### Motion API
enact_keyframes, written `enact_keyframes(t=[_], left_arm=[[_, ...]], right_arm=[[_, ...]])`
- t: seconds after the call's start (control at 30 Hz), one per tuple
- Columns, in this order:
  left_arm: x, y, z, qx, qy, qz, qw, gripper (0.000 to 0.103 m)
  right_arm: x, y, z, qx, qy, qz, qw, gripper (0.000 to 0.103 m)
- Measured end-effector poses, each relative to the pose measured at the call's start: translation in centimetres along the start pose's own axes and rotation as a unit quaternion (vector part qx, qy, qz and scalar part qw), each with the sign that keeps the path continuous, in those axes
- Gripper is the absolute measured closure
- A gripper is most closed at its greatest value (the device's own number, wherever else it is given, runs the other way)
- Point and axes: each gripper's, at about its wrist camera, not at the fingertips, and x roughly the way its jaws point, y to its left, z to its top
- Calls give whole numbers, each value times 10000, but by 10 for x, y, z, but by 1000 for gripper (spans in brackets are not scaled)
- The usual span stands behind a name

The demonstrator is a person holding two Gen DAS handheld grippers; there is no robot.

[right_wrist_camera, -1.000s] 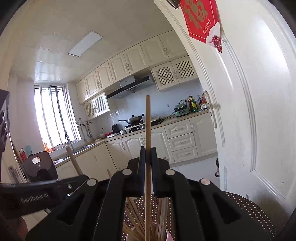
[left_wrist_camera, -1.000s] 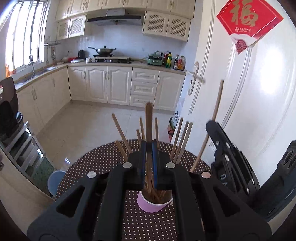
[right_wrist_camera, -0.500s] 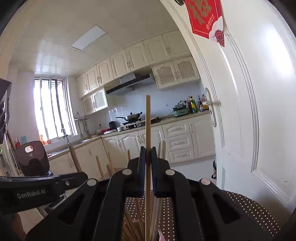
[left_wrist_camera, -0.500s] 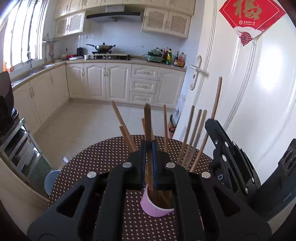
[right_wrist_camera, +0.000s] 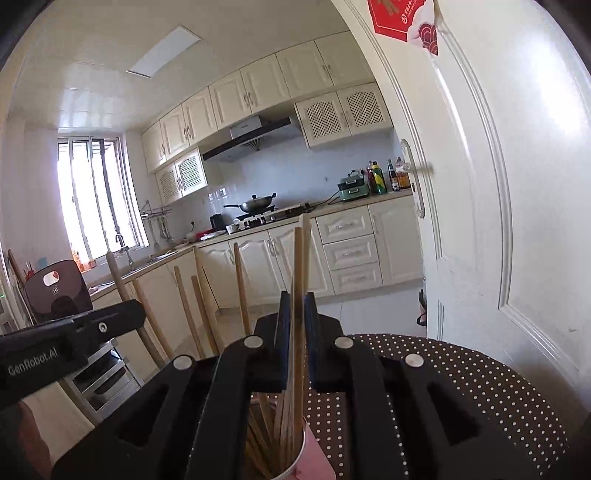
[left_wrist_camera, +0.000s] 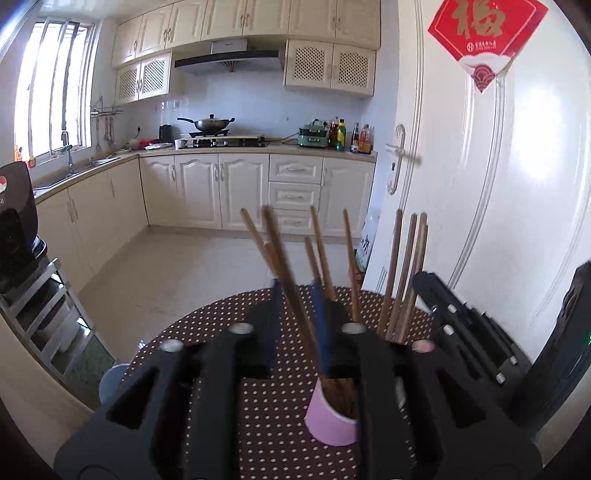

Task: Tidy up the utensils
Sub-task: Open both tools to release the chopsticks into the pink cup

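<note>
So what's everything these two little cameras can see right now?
Chopsticks: about a dozen, brown wood, standing in the cup, fanned out.
Cup: one, pink, on the table.
Table: one, round, brown cloth with white dots.
Door: one, white, to the right, with a red paper charm on it.
Cabinets: cream, along the far walls.
Wok: one, metal, on the stove.
Bottles: several, mixed colours, on the counter's right end.
Window: one, bright, at left over the sink.
Left gripper: black, jaws apart, a chopstick loose between them.
Right gripper: black, slightly open around a chopstick.
</note>
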Motion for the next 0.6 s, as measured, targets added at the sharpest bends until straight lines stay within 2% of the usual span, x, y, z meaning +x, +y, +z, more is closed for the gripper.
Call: enact_keyframes(t=[0.03, 0.07, 0.1, 0.13, 0.6], left_arm=[[0, 0, -1, 18, 21, -2, 10000, 51], [-1, 1, -3, 15, -1, -6, 10000, 43], [-3, 2, -5, -10, -56, 11, 10000, 43], [-3, 2, -7, -6, -57, 21, 10000, 43], [-10, 13, -32, -120, 133, 144, 9997, 39]], right_arm=[[-1, -1, 0, 5, 19, -14, 10000, 84], [-3, -1, -1, 20, 16, -46, 10000, 77], [-5, -1, -2, 41, -4, -97, 9999, 65], [-8, -2, -2, 48, -32, -148, 9999, 61], [-36, 0, -11, -388, 64, -303, 9988, 34]])
